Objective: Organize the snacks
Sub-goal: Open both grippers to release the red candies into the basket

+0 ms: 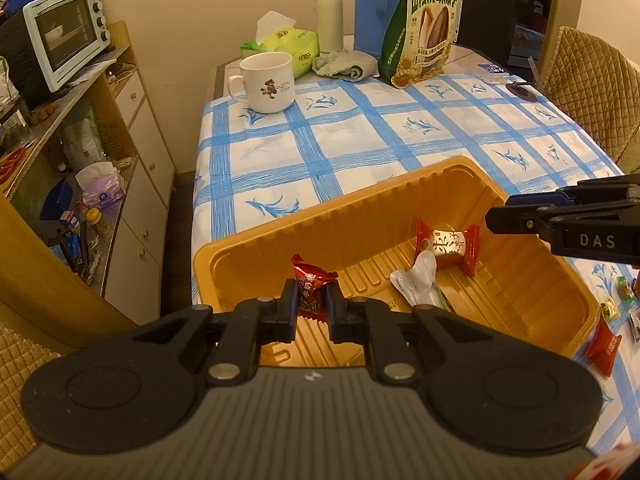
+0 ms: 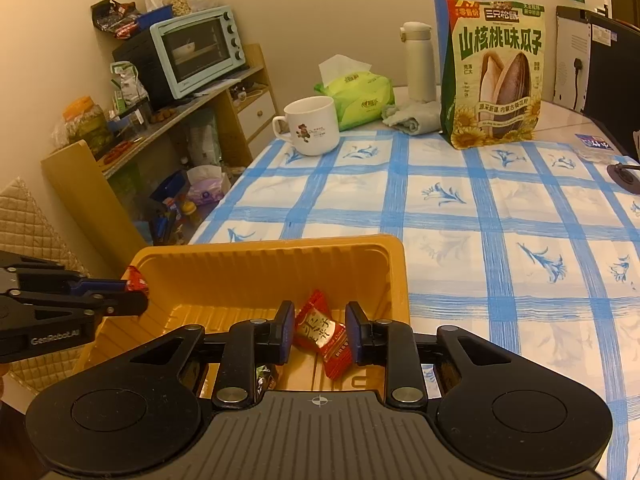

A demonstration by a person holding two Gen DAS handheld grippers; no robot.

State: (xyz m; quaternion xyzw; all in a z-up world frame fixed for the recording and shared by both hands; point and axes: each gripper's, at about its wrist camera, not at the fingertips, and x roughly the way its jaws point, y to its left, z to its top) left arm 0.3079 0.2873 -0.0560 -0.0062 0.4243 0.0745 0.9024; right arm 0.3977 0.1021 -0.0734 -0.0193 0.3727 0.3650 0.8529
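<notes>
The left gripper point(image 1: 311, 307) pinches a dark red crinkled candy wrapper point(image 1: 312, 286) over the ribbed orange plastic tray point(image 1: 400, 200), the right gripper point(image 2: 318, 330) gapes above a red-and-white wrapped sweet point(image 2: 322, 334) lying inside, beyond stands a white ceramic mug point(image 1: 268, 82).

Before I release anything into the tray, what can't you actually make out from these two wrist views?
- Left wrist: the lower half of the dark red candy is hidden between the left gripper fingers.
- Left wrist: loose snacks are cut off by the right edge.
- Right wrist: the orange tray near floor is hidden behind the right gripper body.
</notes>
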